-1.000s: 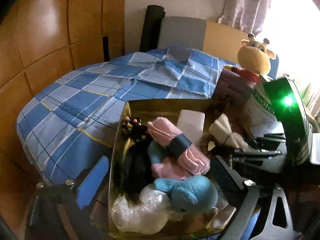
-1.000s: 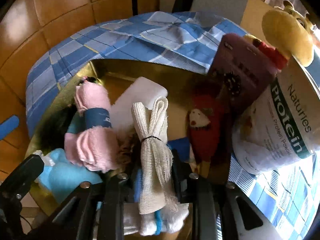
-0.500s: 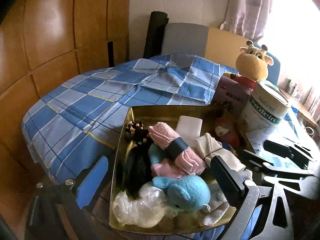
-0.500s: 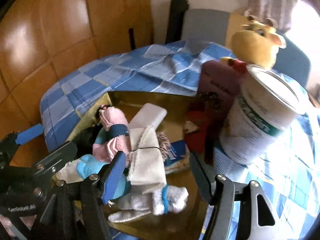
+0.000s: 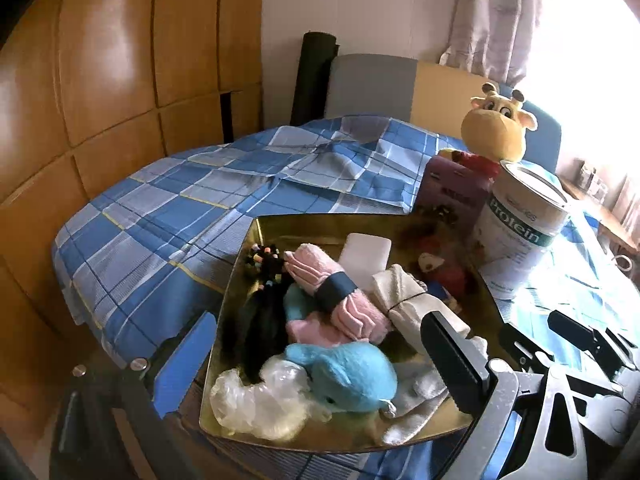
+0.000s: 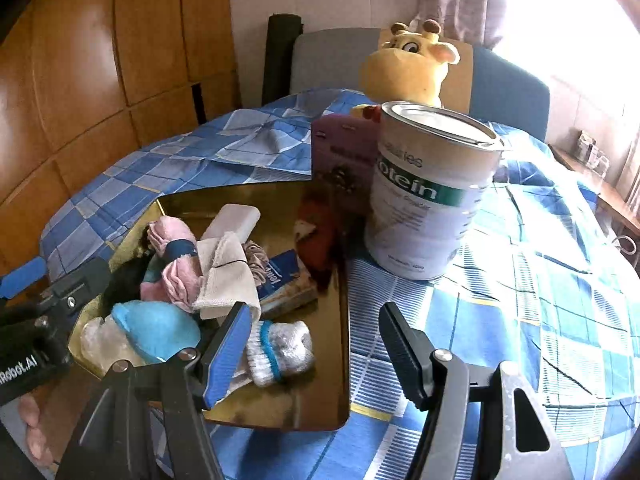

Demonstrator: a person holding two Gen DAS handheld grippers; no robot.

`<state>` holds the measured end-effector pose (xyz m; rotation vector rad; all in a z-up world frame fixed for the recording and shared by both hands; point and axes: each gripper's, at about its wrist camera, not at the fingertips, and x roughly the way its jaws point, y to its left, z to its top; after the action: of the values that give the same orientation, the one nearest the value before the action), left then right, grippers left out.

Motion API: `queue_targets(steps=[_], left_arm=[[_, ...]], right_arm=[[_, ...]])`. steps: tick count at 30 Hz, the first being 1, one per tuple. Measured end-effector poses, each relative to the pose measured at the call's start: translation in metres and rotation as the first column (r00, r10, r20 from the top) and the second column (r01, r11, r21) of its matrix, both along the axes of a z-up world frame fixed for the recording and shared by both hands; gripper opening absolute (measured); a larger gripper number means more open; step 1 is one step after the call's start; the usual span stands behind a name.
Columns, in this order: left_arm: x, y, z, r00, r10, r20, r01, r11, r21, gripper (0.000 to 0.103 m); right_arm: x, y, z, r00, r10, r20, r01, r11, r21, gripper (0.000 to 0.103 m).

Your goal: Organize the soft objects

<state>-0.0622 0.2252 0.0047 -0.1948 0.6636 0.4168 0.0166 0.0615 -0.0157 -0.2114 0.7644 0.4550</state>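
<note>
A gold tray (image 5: 249, 248) on the table holds the soft things. Among them are a pink towel roll (image 5: 336, 288) with a dark band, a cream cloth roll (image 6: 226, 276) tied with a black band, a blue plush whale (image 5: 348, 376), a white sock (image 6: 280, 352) and a crumpled clear bag (image 5: 256, 400). My right gripper (image 6: 316, 352) hovers open above the tray's near right corner, its pads touching nothing. At the tray's near edge my left gripper (image 5: 320, 364) stands wide open over the whale and holds nothing.
A white protein tin (image 6: 432, 192) and a purple box (image 6: 344, 152) stand at the tray's far right, with a yellow giraffe plush (image 5: 496, 132) behind them. Blue checked cloth (image 5: 168, 216) covers the table. A grey chair and wooden panels stand behind.
My right gripper opened, let go of the cream cloth roll and drew back up and to the right; the roll now lies in the tray. My left gripper backed off slightly.
</note>
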Motion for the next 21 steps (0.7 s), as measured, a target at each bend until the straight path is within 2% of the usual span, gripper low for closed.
queue_targets(steps=[21], left_arm=[[-0.0024,-0.0017,0.0015,1.0,0.011,-0.001,-0.011,1.0,-0.001,0.103]], right_arm=[[-0.0032,0.0022,0.0022,1.0,-0.002,0.026,0.003,1.0,-0.009,0.067]])
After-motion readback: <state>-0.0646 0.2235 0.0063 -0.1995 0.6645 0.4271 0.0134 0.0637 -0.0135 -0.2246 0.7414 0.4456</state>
